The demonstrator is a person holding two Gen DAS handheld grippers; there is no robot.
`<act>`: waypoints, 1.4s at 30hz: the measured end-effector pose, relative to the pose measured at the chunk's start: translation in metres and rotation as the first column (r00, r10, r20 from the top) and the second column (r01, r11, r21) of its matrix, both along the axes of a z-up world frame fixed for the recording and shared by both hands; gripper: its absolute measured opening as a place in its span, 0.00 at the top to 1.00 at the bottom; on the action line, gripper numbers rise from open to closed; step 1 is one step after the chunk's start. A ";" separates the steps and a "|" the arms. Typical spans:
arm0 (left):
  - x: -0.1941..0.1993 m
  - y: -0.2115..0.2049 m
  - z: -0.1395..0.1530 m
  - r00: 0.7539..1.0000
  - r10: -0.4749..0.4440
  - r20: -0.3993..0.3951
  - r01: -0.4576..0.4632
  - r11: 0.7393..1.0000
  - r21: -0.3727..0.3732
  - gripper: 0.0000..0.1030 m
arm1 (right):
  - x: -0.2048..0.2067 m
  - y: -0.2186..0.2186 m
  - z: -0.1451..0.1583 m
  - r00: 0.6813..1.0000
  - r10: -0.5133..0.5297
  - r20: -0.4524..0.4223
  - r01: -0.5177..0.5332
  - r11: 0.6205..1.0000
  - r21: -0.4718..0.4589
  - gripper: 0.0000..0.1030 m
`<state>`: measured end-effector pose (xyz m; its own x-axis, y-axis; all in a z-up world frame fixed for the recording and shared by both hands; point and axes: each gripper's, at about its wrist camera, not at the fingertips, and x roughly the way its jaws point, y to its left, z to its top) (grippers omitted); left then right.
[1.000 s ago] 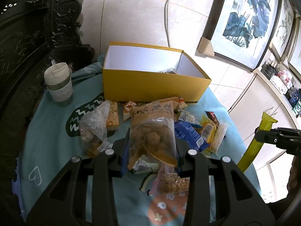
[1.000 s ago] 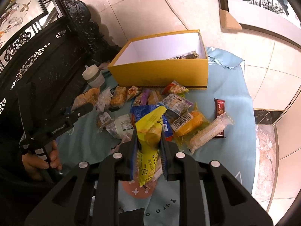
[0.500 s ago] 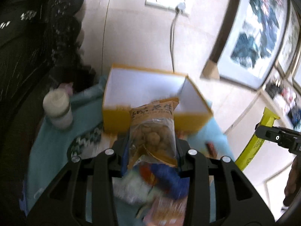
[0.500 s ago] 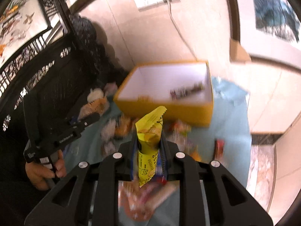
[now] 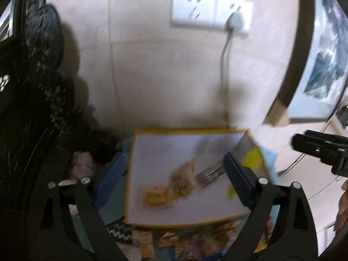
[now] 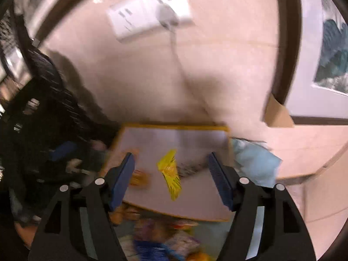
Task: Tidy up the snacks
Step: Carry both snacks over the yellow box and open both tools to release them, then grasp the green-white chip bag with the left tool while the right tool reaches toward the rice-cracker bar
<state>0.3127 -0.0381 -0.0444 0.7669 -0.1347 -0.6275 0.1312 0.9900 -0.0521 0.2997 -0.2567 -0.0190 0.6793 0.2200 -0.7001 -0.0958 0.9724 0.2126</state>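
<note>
Above the yellow box [image 5: 187,219], your left gripper [image 5: 174,174] has its jaws opening, wide apart with nothing pressed between the blue pads. Below that gap, the tan snack bag [image 5: 171,187] is blurred against the white floor of the box, just left of a dark striped wrapper [image 5: 209,173]; you cannot tell whether the bag has landed. To the right, your right gripper [image 6: 171,171] also hangs over the box [image 6: 174,214] with jaws opening, and the yellow packet [image 6: 169,174] sits free between its pads, touching neither, over the box interior. More snacks [image 6: 163,239] lie blurred on the teal cloth [image 6: 254,161] at the near side of the box. Behind it, a plug sits in the wall socket [image 5: 211,10]
</note>
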 end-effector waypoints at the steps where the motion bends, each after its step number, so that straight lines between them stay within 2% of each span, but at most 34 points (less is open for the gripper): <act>1: -0.006 0.005 -0.007 1.000 -0.003 0.002 0.003 1.000 -0.006 0.10 | -0.006 -0.004 -0.011 1.000 -0.006 -0.011 0.006 1.000 -0.001 0.32; 4: -0.033 0.016 -0.036 1.000 0.005 -0.018 -0.005 1.000 0.009 0.10 | -0.030 -0.015 -0.047 0.997 -0.031 -0.066 0.031 1.000 -0.002 0.32; 8: -0.083 0.035 -0.080 0.996 0.030 -0.082 -0.036 0.997 -0.071 0.10 | -0.070 -0.025 -0.093 0.987 -0.051 -0.155 0.054 0.998 0.017 0.32; 10: -0.107 0.040 -0.100 0.993 0.037 -0.110 -0.046 0.995 -0.083 0.10 | -0.098 -0.028 -0.119 0.978 -0.065 -0.197 0.068 0.998 0.011 0.32; 12: -0.139 0.045 -0.127 0.988 0.033 -0.154 -0.044 0.997 -0.064 0.10 | -0.124 -0.029 -0.143 0.968 -0.079 -0.238 0.081 0.997 0.000 0.31; 17: -0.184 0.053 -0.171 0.969 0.005 -0.246 -0.006 1.000 -0.003 0.10 | -0.191 -0.035 -0.188 0.944 -0.138 -0.298 0.140 0.990 -0.016 0.31; 21: -0.199 0.054 -0.194 0.950 -0.012 -0.312 0.012 1.000 -0.004 0.10 | -0.218 -0.041 -0.214 0.917 -0.175 -0.358 0.185 0.983 -0.005 0.31; 23: -0.194 0.045 -0.198 0.947 -0.019 -0.321 0.013 1.000 -0.021 0.10 | -0.224 -0.041 -0.222 0.908 -0.181 -0.379 0.193 0.981 -0.007 0.31; 26: -0.184 0.032 -0.197 0.955 -0.027 -0.294 0.013 0.999 -0.049 0.10 | -0.235 -0.036 -0.220 0.911 -0.178 -0.371 0.179 0.983 -0.032 0.31; 29: -0.166 0.015 -0.208 0.949 -0.020 -0.314 0.004 0.999 -0.051 0.10 | -0.241 -0.031 -0.214 0.917 -0.176 -0.358 0.162 0.984 -0.071 0.31; 33: -0.151 0.001 -0.231 0.938 0.037 -0.345 -0.019 0.998 0.053 0.10 | -0.241 -0.035 -0.206 0.923 -0.187 -0.335 0.157 0.981 -0.117 0.31; 34: -0.153 0.000 -0.234 0.942 0.032 -0.335 -0.012 0.998 0.063 0.10 | -0.241 -0.040 -0.204 0.923 -0.198 -0.329 0.168 0.979 -0.118 0.31; 36: -0.158 0.000 -0.234 0.948 0.009 -0.319 0.015 0.997 0.073 0.14 | -0.239 -0.050 -0.204 0.918 -0.228 -0.324 0.204 0.973 -0.107 0.31; 40: -0.170 0.004 -0.231 0.953 -0.070 -0.294 0.095 0.993 0.070 0.42 | -0.220 -0.065 -0.216 0.884 -0.295 -0.362 0.294 0.954 -0.061 0.31; 42: -0.178 0.011 -0.230 0.953 -0.091 -0.290 0.113 0.992 0.062 0.48 | -0.206 -0.063 -0.221 0.874 -0.308 -0.376 0.315 0.948 -0.043 0.31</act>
